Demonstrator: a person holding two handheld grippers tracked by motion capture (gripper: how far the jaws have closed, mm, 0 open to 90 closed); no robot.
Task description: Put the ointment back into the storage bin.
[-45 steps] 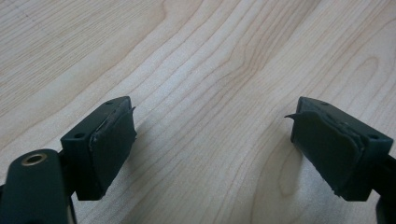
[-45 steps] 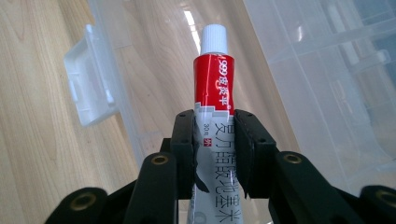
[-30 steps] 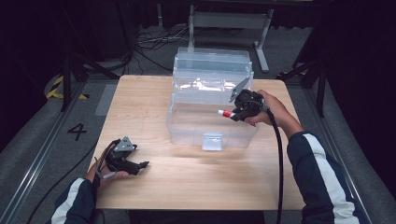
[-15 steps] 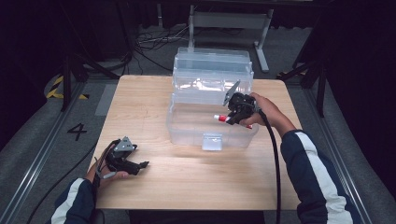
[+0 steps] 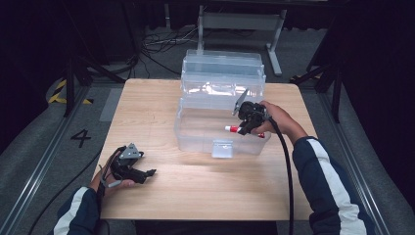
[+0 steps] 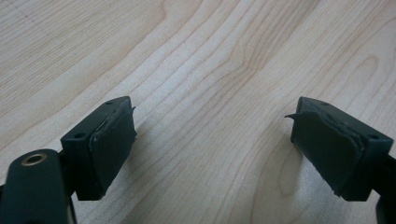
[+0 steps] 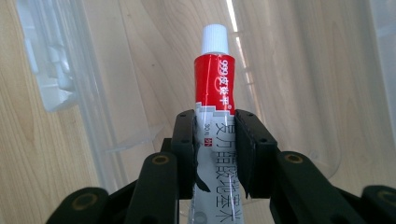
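Observation:
A red and white tube (image 7: 214, 88) with a white cap (image 5: 228, 129) is clamped between the jaws of my right gripper (image 7: 215, 135), which is shut on it. In the high view the right gripper (image 5: 248, 123) holds the tube level, cap pointing left, inside the open clear plastic box (image 5: 195, 139). My left gripper (image 5: 147, 174) rests low over the wood near the table's front left. Its jaws stand open with nothing between them (image 6: 212, 140).
The clear box has its lid (image 5: 222, 68) raised at the back and a latch (image 5: 221, 148) on its front wall. The wooden table (image 5: 205, 191) has bare room in front of the box. A black cable (image 5: 285, 166) trails from the right gripper.
My right gripper has sunk with the tube, going lower into the clear box. The left gripper has stayed where it was.

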